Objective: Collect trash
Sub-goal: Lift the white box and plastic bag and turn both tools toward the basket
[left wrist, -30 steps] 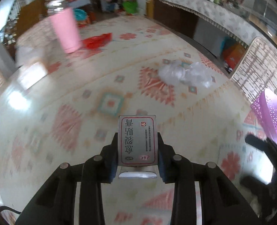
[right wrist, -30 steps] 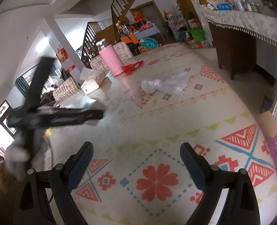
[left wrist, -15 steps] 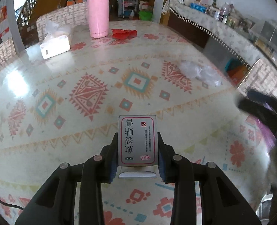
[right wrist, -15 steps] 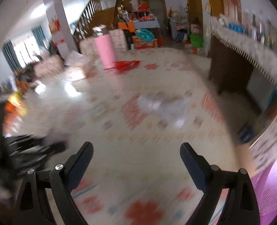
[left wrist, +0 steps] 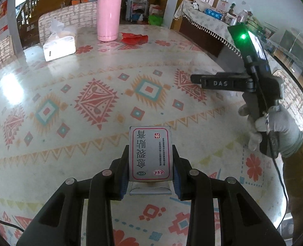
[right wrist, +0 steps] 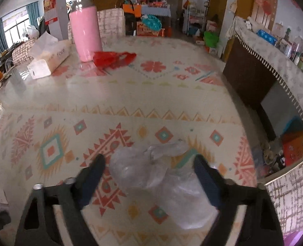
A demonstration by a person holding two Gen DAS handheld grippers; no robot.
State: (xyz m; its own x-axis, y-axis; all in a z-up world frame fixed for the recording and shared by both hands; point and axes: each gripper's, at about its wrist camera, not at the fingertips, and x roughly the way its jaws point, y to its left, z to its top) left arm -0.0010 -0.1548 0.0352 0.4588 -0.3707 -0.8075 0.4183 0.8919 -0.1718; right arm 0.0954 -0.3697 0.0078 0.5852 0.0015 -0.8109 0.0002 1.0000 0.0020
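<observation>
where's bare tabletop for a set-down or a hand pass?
Free: the wide middle of the table, between the tissue box and the left gripper. Crowded: the far end, where pink flask, red bag and tissue box cluster; and the right edge, where the right gripper straddles the clear plastic bag.

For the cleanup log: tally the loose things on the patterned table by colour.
Pink: 1, the flask
Red: 1, the crumpled bag
White: 1, the tissue box
Clear: 1, the plastic bag
Total: 4
</observation>
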